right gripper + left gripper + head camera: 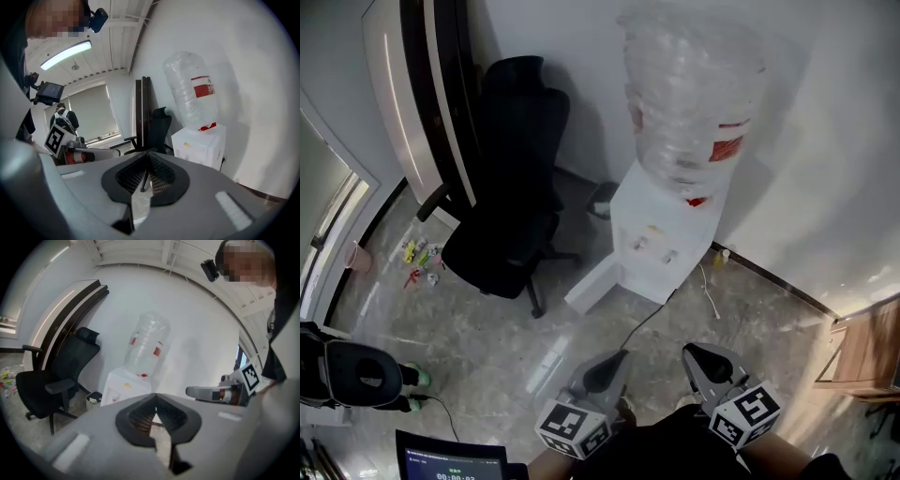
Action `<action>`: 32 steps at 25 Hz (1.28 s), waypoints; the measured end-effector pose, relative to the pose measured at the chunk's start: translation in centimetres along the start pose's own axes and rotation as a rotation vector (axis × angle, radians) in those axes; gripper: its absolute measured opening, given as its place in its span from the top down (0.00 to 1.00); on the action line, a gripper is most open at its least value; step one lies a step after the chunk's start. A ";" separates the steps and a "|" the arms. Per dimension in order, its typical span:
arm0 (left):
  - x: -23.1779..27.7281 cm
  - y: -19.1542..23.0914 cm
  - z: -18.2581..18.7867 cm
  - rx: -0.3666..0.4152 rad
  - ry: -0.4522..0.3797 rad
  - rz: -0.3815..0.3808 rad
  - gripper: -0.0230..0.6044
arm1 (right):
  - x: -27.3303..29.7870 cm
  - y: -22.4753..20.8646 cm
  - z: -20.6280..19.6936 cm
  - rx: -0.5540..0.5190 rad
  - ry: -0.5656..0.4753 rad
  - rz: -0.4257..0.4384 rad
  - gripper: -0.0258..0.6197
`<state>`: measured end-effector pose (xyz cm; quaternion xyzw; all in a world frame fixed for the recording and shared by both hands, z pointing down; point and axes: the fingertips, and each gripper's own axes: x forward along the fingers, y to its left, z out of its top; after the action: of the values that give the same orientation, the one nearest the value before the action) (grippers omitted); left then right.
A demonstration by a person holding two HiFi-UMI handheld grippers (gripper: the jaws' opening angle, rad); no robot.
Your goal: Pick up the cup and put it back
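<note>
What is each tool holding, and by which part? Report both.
Nothing: the left tool and the right tool are shut, nothing between their jaws.

White water dispenser [652, 239] topped by a clear bottle [689, 103], against a plain white wall [825, 141] straight ahead of the jaws. Black office chair [511, 187] ahead and left of the jaws, on glossy grey floor [487, 347]. Further left, a pale window [91, 110] under a ceiling strip light [65, 55].
</note>
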<state>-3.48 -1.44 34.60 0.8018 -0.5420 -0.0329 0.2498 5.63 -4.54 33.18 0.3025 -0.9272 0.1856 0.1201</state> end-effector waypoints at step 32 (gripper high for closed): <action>17.5 12.4 -21.1 0.082 0.230 0.087 0.96 | 22.8 -17.1 -28.4 -0.011 0.415 0.145 0.87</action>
<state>-0.01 -12.80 62.22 0.7855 -0.5449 0.0925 0.2785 1.20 -17.26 71.10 0.1897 -0.9028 0.2472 0.2963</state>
